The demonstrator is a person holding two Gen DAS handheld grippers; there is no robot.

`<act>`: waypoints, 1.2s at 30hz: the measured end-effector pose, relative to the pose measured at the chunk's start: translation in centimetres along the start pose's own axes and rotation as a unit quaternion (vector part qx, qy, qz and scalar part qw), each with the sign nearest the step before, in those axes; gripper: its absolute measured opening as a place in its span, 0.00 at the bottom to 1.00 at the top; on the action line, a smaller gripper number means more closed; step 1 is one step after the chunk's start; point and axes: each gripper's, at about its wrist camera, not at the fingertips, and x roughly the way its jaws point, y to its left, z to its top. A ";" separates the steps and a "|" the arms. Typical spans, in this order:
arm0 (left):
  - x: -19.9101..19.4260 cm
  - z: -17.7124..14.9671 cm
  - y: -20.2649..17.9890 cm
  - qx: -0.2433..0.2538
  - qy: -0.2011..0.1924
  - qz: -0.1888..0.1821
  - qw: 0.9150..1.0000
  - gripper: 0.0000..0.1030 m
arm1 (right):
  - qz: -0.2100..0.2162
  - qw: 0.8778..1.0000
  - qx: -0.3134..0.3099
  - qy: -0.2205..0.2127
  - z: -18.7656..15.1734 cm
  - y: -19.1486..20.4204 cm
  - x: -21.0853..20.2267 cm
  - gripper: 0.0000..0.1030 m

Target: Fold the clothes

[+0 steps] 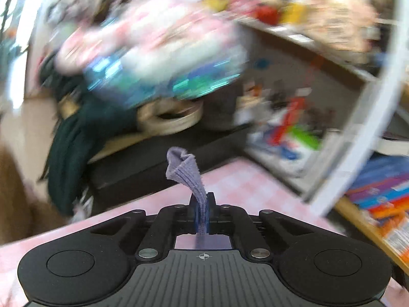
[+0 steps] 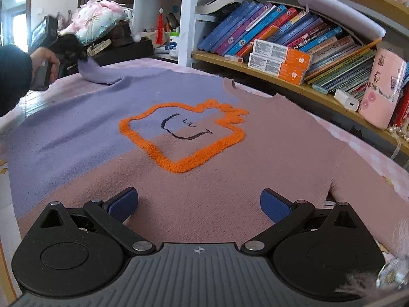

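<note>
Left gripper [image 1: 202, 212] is clamped tight on a lilac sleeve cuff [image 1: 188, 172] of the two-tone sweater [image 2: 194, 179], which lies flat on the pink checked table [image 2: 370, 158]; shelf [image 2: 294, 87] holds leaning books [image 2: 268, 30] and boxes; right gripper [image 2: 199, 204] hovers wide apart, holding nothing, over the hem.

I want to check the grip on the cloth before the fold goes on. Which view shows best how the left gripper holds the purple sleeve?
The left wrist view: the left gripper is shut on the purple sleeve, whose ribbed end sticks up past the pads. The right wrist view shows that gripper only far off, lifting the sleeve from the sweater; the pinch itself is unclear.
</note>
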 end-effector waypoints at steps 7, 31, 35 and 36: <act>-5.5 0.3 -13.0 0.098 -0.024 -0.154 0.983 0.03 | 0.014 1.000 0.019 0.005 -0.2 -0.5 0.2 1.00; -6.2 -12.0 -32.4 0.179 0.128 -0.328 0.919 0.03 | 0.025 0.999 0.022 0.004 -0.4 -0.6 0.1 1.00; -6.2 -13.7 -33.0 0.184 0.150 -0.327 0.915 0.10 | 0.028 0.999 0.023 0.005 -0.4 -0.7 0.1 1.00; -6.4 -13.9 -33.3 0.193 0.156 -0.330 0.911 0.17 | 0.028 0.999 0.024 0.005 -0.5 -0.7 0.1 1.00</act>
